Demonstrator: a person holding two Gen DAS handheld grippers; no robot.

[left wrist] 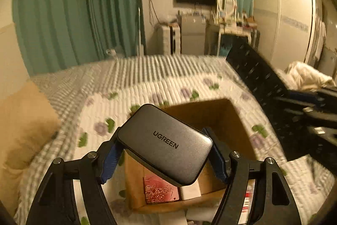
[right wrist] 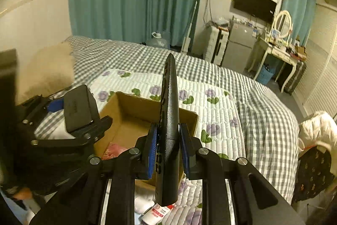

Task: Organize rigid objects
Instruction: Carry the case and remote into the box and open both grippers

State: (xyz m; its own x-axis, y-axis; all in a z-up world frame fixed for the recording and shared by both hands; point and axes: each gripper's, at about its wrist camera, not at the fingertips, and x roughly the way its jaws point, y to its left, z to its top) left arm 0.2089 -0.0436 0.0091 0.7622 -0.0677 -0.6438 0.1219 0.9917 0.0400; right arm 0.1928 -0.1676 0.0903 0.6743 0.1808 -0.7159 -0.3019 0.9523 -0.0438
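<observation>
Rigid objects here count as follows: one grey UGREEN charger block (left wrist: 165,143), one black remote control (right wrist: 169,119), and one open cardboard box (left wrist: 212,117) on the bed. Inside the box lie two things that can be made out, a red patterned packet (left wrist: 158,190) and a small white box (left wrist: 189,192).

The left gripper (left wrist: 166,153) is clenched on the charger block, its blue pads pressing the block's two short ends. The block's long axis runs across the gripper, tilted down toward the right, with its lettered face up; it hangs above the near wall of the box. The right gripper (right wrist: 167,149) grasps the remote control by its lower half. The remote stands on edge, its long axis pointing forward and upward along the fingers, buttons facing left, its tip over the far rim of the box.

The box sits on a floral quilt (right wrist: 212,85), which lies over a checked bedspread (right wrist: 263,119). Open bedding surrounds the box on its far and right sides. A tan pillow (left wrist: 23,125) lies to the left, well apart from the box. A white tube (right wrist: 157,213) lies on the quilt just below the remote's near end.
</observation>
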